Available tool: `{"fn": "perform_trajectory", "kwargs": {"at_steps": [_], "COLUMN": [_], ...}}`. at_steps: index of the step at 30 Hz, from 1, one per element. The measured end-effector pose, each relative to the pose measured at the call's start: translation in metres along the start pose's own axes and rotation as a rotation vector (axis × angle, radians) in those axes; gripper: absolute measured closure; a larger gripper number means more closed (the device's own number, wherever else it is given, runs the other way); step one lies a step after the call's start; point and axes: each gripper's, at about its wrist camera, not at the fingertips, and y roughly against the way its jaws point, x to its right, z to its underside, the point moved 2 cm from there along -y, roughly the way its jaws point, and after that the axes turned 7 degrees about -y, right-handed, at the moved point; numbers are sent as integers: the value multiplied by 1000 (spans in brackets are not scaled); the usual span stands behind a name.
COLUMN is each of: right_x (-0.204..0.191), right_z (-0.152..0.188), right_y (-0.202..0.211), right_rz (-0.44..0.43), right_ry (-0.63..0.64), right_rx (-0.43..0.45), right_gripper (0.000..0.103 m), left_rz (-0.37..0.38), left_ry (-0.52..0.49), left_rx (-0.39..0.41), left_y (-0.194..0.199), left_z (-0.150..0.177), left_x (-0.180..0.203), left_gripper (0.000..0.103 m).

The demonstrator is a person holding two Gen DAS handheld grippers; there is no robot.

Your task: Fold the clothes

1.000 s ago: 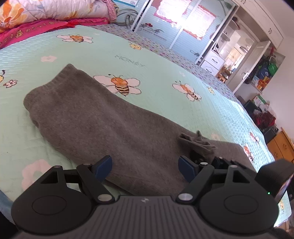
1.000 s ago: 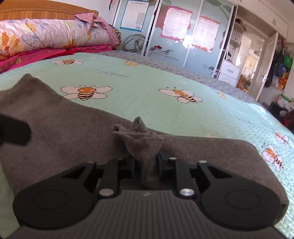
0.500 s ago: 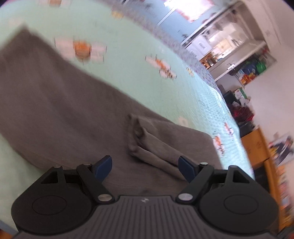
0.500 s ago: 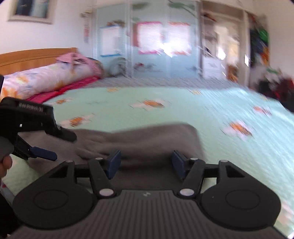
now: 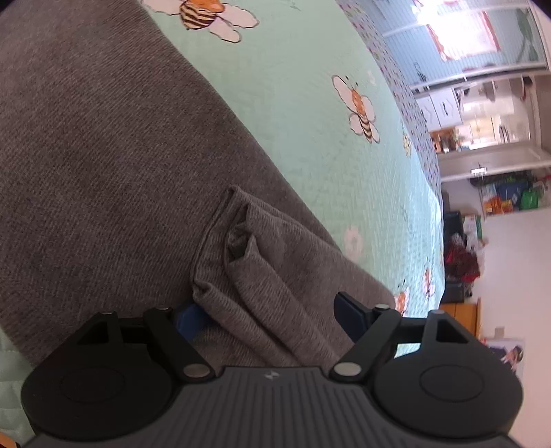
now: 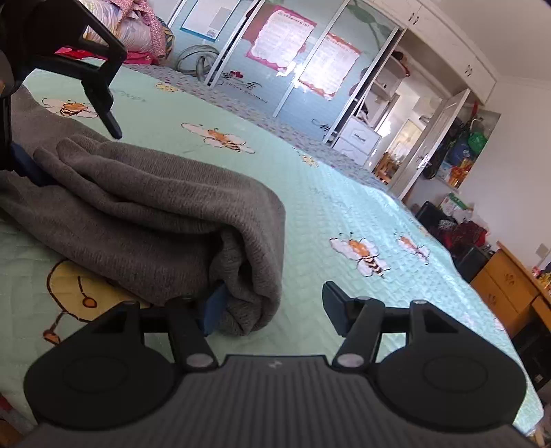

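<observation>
A grey knitted garment (image 5: 103, 155) lies on the mint bee-print bed cover (image 5: 310, 120), folded over on itself. A loose bunched flap (image 5: 268, 268) of it rests on top. My left gripper (image 5: 267, 308) is open and straddles that flap; the pads do not press it, and the fabric partly hides the left blue pad (image 5: 187, 318). In the right wrist view the garment's rounded folded end (image 6: 248, 241) lies just ahead. My right gripper (image 6: 273, 298) is open beside it, its left pad (image 6: 215, 306) tucked against the cloth. The left gripper (image 6: 69, 148) shows at upper left over the flap.
Bed cover (image 6: 344, 206) stretches to the right of the garment. Stacked quilts and pillows (image 6: 137, 31) sit at the head. Mirrored wardrobe doors (image 6: 292, 58), a white drawer unit (image 6: 358, 138), floor clutter (image 6: 461, 231) and a wooden cabinet (image 6: 509, 282) lie past the bed's far side.
My right gripper has let go of the bunched grey fabric, opened, and swung right to the garment's folded end. My left gripper rolled and moved in over the dropped flap.
</observation>
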Motion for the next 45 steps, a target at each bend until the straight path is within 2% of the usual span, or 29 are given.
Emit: {"fn": "perform_trajectory", "kwargs": {"at_steps": [3,4,5,6,7,10,14,15,16,17,25,28,31,33,35,37,38,41,42,45], "right_x": [-4,-6,-8,-9,-11,-12,-17,-17,-17,-18,-22,-10,7,0,-16,-21,-17,-6,-2,9], "right_z": [1,1,1,1,2,4,4,4,4,4,10,4,-1,9,25,28,26,16,11,-8], "right_y": [-2,-2,-3,-3,-3,-6,-3,-2,-2,-1,-3,0,3,-2,-13,-11,-10,-4,3,31], "right_rz": [13,25,37,47,54,48,51,48,40,32,52,42,61,40,42,72,60,41,28,-57], "right_ry": [31,49,67,85,101,126,159,163,162,161,185,125,101,178,297,341,309,226,200,101], "right_rx": [20,29,38,45,51,53,70,73,71,69,54,61,77,25,-26,-3,-6,-22,-17,22], "right_gripper": [40,40,41,41,42,52,60,68,72,81,78,85,87,87,89,89,88,78,77,74], "left_rz": [6,14,30,34,32,21,35,41,45,50,57,64,102,56,1,-3,14,39,42,52], "left_ry": [15,17,16,9,-1,9,29,35,38,39,-6,-74,-185,-277,-325,-268,-235,-209,-205,-191], "left_rx": [16,25,28,26,22,19,21,19,19,21,42,87,144,170,153,105,97,99,101,110], "left_y": [2,3,3,3,2,0,4,5,7,8,13,20,30,29,20,10,10,18,20,30], "left_z": [2,2,3,5,6,11,13,13,14,14,16,13,12,13,13,13,13,14,14,15], "left_x": [-1,-1,0,0,0,-6,-12,-13,-14,-16,-15,-4,14,19,13,0,-7,-14,-16,-20], "left_gripper": [26,37,53,62,79,84,85,85,85,85,87,89,89,89,89,88,87,86,85,74]}}
